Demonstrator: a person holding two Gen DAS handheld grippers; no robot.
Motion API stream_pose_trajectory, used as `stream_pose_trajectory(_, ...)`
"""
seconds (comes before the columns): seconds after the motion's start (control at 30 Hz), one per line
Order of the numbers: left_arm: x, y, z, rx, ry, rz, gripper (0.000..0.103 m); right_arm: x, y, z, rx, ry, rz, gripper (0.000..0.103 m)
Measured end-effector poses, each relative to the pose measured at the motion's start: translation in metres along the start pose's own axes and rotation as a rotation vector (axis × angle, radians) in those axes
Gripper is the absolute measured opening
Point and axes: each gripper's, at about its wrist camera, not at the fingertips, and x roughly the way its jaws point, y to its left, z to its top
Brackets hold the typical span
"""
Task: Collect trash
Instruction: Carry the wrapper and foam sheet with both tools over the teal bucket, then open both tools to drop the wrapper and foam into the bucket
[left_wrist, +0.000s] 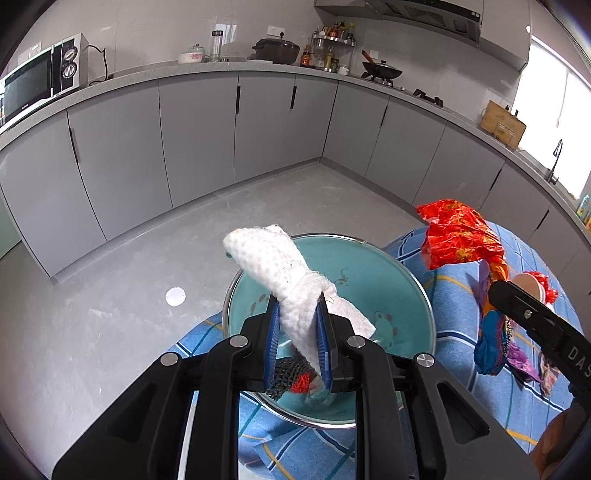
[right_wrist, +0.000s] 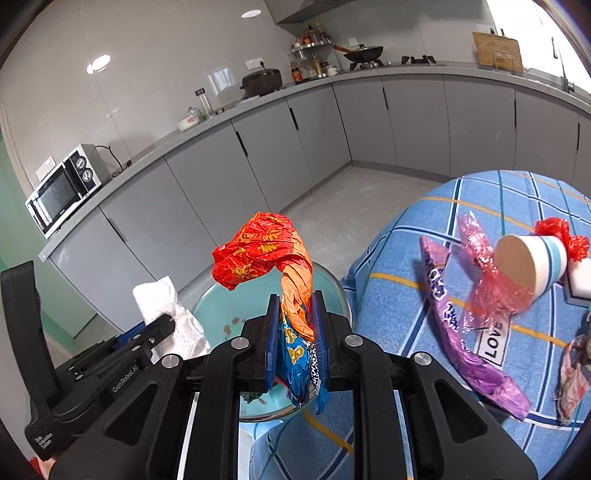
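Observation:
My left gripper is shut on a white crumpled cloth, held above a teal bowl with a metal rim. A dark knitted scrap with red hangs under the cloth between the jaws. My right gripper is shut on a twisted red, orange and blue snack wrapper, held over the same bowl. The wrapper also shows in the left wrist view, right of the bowl. The white cloth shows in the right wrist view at the left.
On the blue checked tablecloth lie a purple wrapper, pink plastic film, a tipped paper cup and a crumpled scrap. Grey kitchen cabinets and floor lie beyond the table edge.

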Motion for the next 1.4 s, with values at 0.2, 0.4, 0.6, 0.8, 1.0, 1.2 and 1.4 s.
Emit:
stream_pose_trajectory(0.2, 0.016, -0.002, -0.001, 0.014, 0.035, -0.009, 0.018, 0.021, 0.001, -0.002, 0.002, 0.035, -0.009, 0.018)
stream_pose_trajectory(0.4, 0.034, -0.005, -0.003, 0.034, 0.067, -0.016, 0.018, 0.044, 0.001, -0.007, 0.005, 0.079, -0.018, 0.018)
stream_pose_trajectory(0.6, 0.052, -0.002, -0.005, 0.04, 0.1, -0.017, 0.018, 0.063, 0.003, -0.009, -0.006, 0.112, -0.021, 0.018)
stream_pose_trajectory(0.8, 0.067, -0.003, -0.007, 0.039, 0.128, -0.017, 0.018, 0.08, 0.006, -0.011, -0.024, 0.14, -0.025, 0.018)
stream_pose_trajectory(1.0, 0.075, -0.005, -0.011, 0.049, 0.148, -0.014, 0.018, 0.094, 0.008, -0.013, -0.027, 0.158, -0.029, 0.018)
stream_pose_trajectory(1.2, 0.083, -0.006, -0.013, 0.052, 0.164, -0.001, 0.018, 0.104, 0.011, -0.011, -0.032, 0.171, -0.021, 0.02)
stream_pose_trajectory(1.4, 0.085, -0.006, -0.016, 0.052, 0.17, 0.009, 0.023, 0.104, 0.011, -0.011, -0.038, 0.164, -0.011, 0.031)
